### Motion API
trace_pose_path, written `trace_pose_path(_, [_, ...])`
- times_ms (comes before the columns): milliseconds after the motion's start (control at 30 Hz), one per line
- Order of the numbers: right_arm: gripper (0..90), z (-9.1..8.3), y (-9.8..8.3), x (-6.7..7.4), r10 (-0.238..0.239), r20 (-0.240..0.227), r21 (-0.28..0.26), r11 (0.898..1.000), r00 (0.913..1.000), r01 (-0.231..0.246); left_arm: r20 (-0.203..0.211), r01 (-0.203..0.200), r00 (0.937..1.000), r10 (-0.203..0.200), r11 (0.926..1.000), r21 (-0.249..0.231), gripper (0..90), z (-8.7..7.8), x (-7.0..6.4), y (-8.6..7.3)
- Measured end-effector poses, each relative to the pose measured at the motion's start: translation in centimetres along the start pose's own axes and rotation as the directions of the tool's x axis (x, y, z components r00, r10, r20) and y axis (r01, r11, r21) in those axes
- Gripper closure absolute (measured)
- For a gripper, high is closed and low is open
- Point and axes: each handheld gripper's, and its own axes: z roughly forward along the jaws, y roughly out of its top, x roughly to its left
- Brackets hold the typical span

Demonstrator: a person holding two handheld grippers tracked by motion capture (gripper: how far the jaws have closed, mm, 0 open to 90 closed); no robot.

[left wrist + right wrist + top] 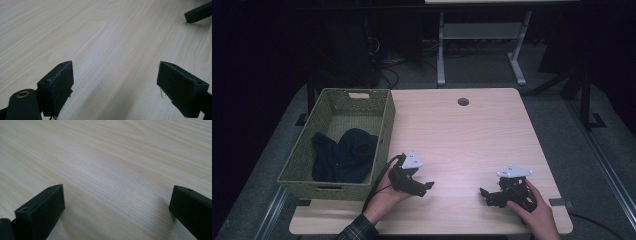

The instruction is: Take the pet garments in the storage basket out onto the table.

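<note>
My left gripper (428, 187) rests low over the light wooden table (462, 135) near its front, just right of the basket, jaws spread wide with nothing between them. In the left gripper view its jaws (113, 75) frame bare wood, and a tip of the other gripper (198, 13) pokes in at the top right. My right gripper (484, 195) sits at the front right of the table, held by a hand, pointing left, also open and empty. The right gripper view shows its gripper (117, 200) over plain tabletop.
A woven green basket (384, 125) stands on the table's left side and holds a dark blue cloth (344, 155). A round cable hole (463, 102) lies near the far edge. Beyond the table stand desk legs (441, 55) and cables on a grey floor.
</note>
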Motion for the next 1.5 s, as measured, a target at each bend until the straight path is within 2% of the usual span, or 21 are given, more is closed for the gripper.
trace_pose_path(267, [0.0,0.0,0.0,0.0,-0.001,0.0,0.0,1.0,1.0,0.001,-0.005,-0.009,1.0,0.009,1.0,-0.004,13.5,-0.3,0.1,0.3])
trace_pose_path(1333, [0.0,0.0,0.0,0.0,0.0,0.0,0.0,1.0,1.0,0.0,0.027,-0.008,0.9996,0.008,1.0,-0.003,13.6,-1.8,0.4,2.1])
trace_pose_path(1500, [0.0,0.0,0.0,0.0,-0.001,0.0,0.0,1.0,1.0,0.001,0.027,-0.017,0.9995,0.017,0.9998,-0.005,13.6,-2.1,0.4,2.5])
